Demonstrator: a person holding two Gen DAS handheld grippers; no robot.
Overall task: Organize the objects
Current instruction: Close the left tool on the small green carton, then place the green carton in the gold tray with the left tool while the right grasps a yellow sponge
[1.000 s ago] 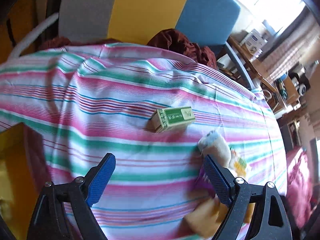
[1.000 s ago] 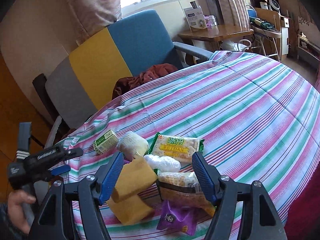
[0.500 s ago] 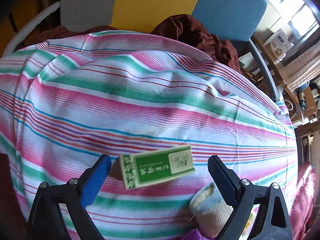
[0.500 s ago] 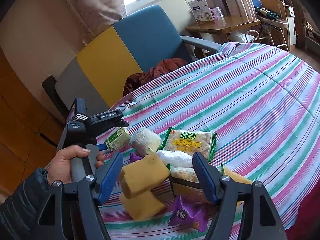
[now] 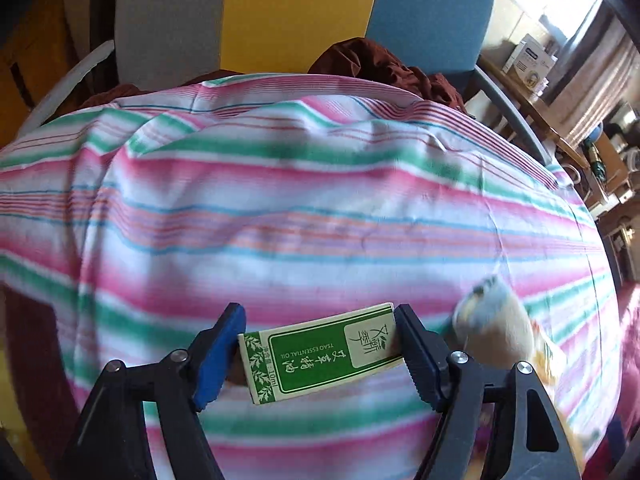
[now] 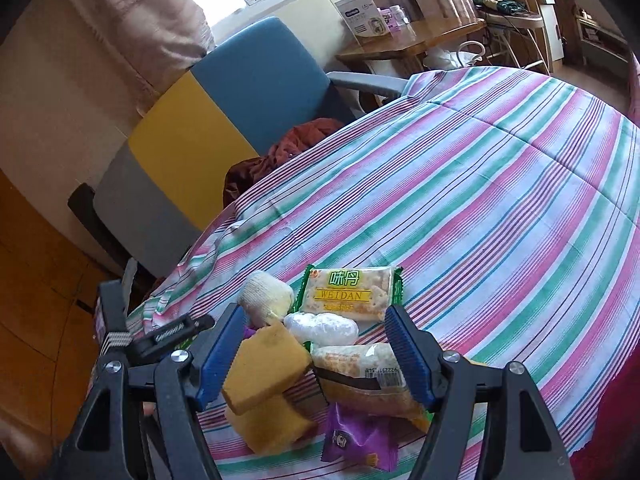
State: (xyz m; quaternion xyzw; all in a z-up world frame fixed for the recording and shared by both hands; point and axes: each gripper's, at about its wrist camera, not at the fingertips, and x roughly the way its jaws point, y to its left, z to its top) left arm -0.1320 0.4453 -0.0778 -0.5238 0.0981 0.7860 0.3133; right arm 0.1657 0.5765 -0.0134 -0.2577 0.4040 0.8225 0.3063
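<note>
now my left gripper [image 5: 320,344], jaws just closing, brackets the green essential oil box [image 5: 322,352] lengthwise, right pad touching, left just off; my right gripper [image 6: 316,344] hangs half-open, holding nothing.

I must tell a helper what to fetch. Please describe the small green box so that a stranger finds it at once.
On the striped tablecloth, near the edge by the tricolour armchair, lies the essential oil box between the left gripper's fingers. Unlike the soft packets beside it, it is a rigid green-and-cream carton.

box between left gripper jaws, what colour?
Green with a cream border, on the small box; clearest in the left wrist view.
</note>
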